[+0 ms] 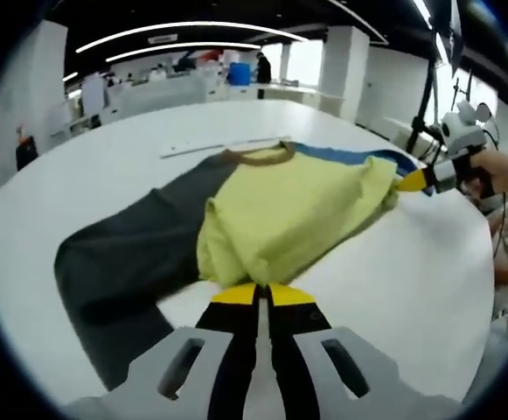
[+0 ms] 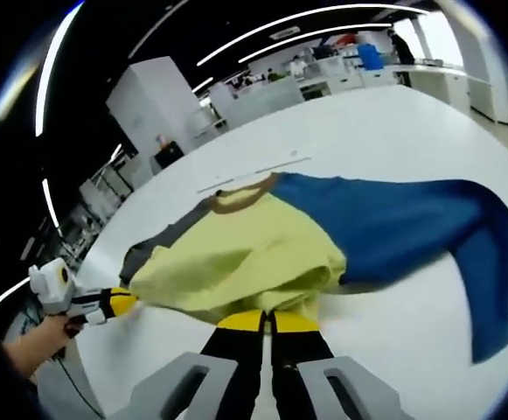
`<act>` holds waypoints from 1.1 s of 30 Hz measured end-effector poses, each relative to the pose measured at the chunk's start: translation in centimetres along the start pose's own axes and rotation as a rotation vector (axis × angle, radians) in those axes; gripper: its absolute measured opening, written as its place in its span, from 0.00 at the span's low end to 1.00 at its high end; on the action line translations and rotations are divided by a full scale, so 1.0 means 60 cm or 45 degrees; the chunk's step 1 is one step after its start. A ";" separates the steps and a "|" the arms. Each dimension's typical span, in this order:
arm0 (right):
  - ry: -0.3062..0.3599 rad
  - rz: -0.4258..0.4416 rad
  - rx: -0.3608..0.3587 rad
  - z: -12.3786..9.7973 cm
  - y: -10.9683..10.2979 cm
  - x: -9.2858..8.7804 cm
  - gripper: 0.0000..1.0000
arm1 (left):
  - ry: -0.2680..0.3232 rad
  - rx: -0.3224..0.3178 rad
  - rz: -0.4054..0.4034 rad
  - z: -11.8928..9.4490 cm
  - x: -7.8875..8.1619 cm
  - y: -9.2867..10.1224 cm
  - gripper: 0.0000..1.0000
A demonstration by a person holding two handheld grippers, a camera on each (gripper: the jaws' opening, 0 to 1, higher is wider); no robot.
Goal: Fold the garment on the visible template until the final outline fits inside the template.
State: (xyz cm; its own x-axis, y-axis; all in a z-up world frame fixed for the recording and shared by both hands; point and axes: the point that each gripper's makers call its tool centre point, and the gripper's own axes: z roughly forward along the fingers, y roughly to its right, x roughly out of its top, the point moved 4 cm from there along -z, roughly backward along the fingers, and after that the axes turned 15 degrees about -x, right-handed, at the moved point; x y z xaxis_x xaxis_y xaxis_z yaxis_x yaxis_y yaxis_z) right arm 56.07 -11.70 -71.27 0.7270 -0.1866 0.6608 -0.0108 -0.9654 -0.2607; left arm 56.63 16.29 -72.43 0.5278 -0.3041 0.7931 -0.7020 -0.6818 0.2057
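The garment lies on the white table, with a yellow body, a brown collar, a dark grey sleeve and a blue sleeve. The yellow body is bunched and folded over itself. My left gripper is shut on the yellow edge nearest it; in the right gripper view it shows at the left. My right gripper is shut on the opposite yellow edge and shows in the left gripper view at the right. A pale thin strip lies on the table just beyond the collar.
A person's hand holds the left gripper. A camera stand rises at the table's right side. Desks, pillars and a blue bin stand far behind. The table's rounded edge runs near the grey sleeve.
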 end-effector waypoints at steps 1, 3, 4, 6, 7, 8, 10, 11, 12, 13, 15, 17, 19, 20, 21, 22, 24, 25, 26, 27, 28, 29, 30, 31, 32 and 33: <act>0.021 -0.007 0.005 -0.006 -0.001 0.003 0.00 | 0.007 0.001 0.005 -0.004 0.003 0.002 0.01; 0.032 -0.025 0.003 -0.014 0.001 0.005 0.00 | 0.033 0.003 -0.001 -0.014 0.011 0.006 0.01; 0.032 -0.028 0.002 -0.016 0.002 0.005 0.00 | 0.049 0.006 0.002 -0.020 0.016 0.007 0.01; 0.032 -0.046 0.000 -0.020 0.005 0.003 0.00 | 0.078 0.015 0.002 -0.030 0.026 0.009 0.00; 0.030 -0.056 -0.001 -0.022 0.005 0.002 0.00 | 0.084 0.018 0.001 -0.032 0.028 0.009 0.00; 0.028 -0.072 -0.002 -0.026 0.007 -0.001 0.00 | 0.108 0.026 0.000 -0.038 0.036 0.010 0.00; 0.026 -0.108 -0.009 -0.032 0.010 -0.006 0.00 | 0.153 0.038 -0.009 -0.049 0.049 0.012 0.00; 0.028 -0.122 -0.012 -0.034 0.011 -0.008 0.00 | 0.172 0.041 -0.014 -0.053 0.054 0.014 0.00; 0.029 -0.140 -0.013 -0.038 0.012 -0.011 0.00 | 0.199 0.049 -0.026 -0.060 0.061 0.014 0.00; 0.027 -0.155 -0.015 -0.041 0.013 -0.012 0.00 | 0.219 0.056 -0.036 -0.065 0.066 0.014 0.00; 0.029 -0.186 -0.021 -0.048 0.017 -0.015 0.00 | 0.264 0.068 -0.047 -0.076 0.077 0.009 0.00; 0.035 -0.223 -0.026 -0.056 0.021 -0.016 0.00 | 0.299 0.085 -0.059 -0.088 0.085 0.007 0.00; 0.038 -0.263 -0.042 -0.064 0.027 -0.017 0.00 | 0.322 0.098 -0.070 -0.099 0.090 0.007 0.00; 0.044 -0.273 -0.053 -0.068 0.030 -0.017 0.00 | 0.326 0.101 -0.073 -0.103 0.091 0.008 0.00; 0.050 -0.292 -0.063 -0.075 0.034 -0.018 0.00 | 0.337 0.111 -0.081 -0.110 0.092 0.009 0.00; 0.055 -0.295 -0.068 -0.079 0.035 -0.018 0.00 | 0.346 0.116 -0.084 -0.115 0.094 0.009 0.00; 0.064 -0.292 -0.072 -0.091 0.041 -0.019 0.00 | 0.363 0.120 -0.095 -0.124 0.096 0.011 0.00; 0.066 -0.288 -0.071 -0.094 0.043 -0.019 0.00 | 0.368 0.119 -0.102 -0.129 0.097 0.013 0.00; 0.068 -0.284 -0.070 -0.099 0.045 -0.020 0.00 | 0.369 0.119 -0.107 -0.133 0.097 0.015 0.00; 0.071 -0.283 -0.070 -0.104 0.047 -0.020 0.00 | 0.368 0.120 -0.109 -0.137 0.096 0.018 0.00; 0.071 -0.283 -0.073 -0.108 0.049 -0.020 0.00 | 0.366 0.120 -0.109 -0.141 0.095 0.021 0.00; 0.072 -0.285 -0.076 -0.113 0.051 -0.020 0.00 | 0.366 0.120 -0.106 -0.144 0.094 0.024 0.00; 0.076 -0.286 -0.079 -0.120 0.054 -0.021 0.00 | 0.368 0.120 -0.104 -0.150 0.094 0.027 0.00; 0.077 -0.289 -0.080 -0.125 0.055 -0.021 0.00 | 0.370 0.119 -0.104 -0.153 0.093 0.029 0.00; 0.076 -0.292 -0.080 -0.131 0.057 -0.021 0.00 | 0.374 0.115 -0.113 -0.158 0.092 0.032 0.00; 0.074 -0.293 -0.080 -0.136 0.058 -0.021 0.00 | 0.374 0.111 -0.116 -0.161 0.091 0.034 0.00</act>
State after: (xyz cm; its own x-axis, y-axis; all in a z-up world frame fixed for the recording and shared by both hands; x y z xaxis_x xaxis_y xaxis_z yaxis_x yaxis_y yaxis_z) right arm 49.50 -16.32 -67.27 0.6747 0.0313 0.7374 0.1065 -0.9928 -0.0553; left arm 53.49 19.64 -62.14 0.4172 -0.0424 0.9078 -0.6078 -0.7557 0.2440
